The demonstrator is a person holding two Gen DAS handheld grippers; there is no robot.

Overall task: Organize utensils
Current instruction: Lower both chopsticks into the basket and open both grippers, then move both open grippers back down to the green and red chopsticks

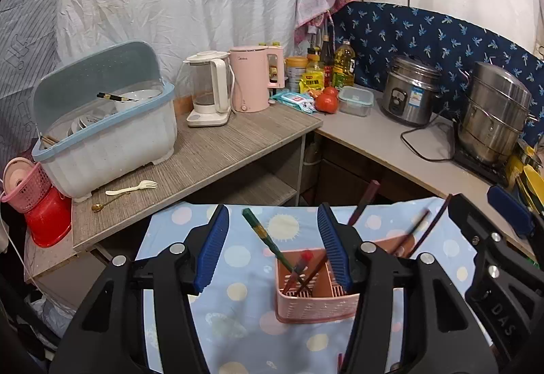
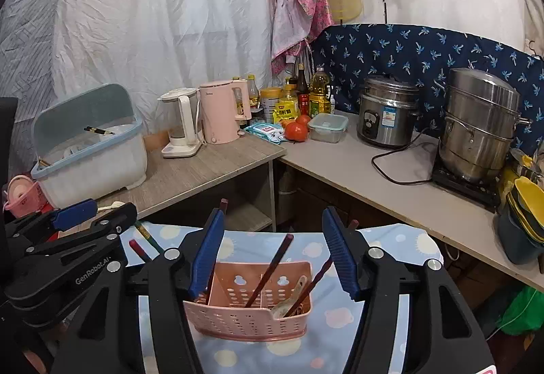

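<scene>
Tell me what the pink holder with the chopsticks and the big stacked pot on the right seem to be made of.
The pink holder looks like moulded plastic with a matte finish: thin walls punched with regular slots and round holes. The big stacked pot looks like stainless steel: silvery, brushed, with soft reflections and rolled rims between its tiers. The chopsticks are dark reddish-brown, perhaps lacquered wood or plastic; the pictures leave that open.

Perforated pink plastic caddy (image 2: 251, 312) on matt dotted cloth (image 2: 306, 350); glossy steel steamer pot (image 2: 476, 122), wood-grain tabletop (image 1: 217, 153)
</scene>
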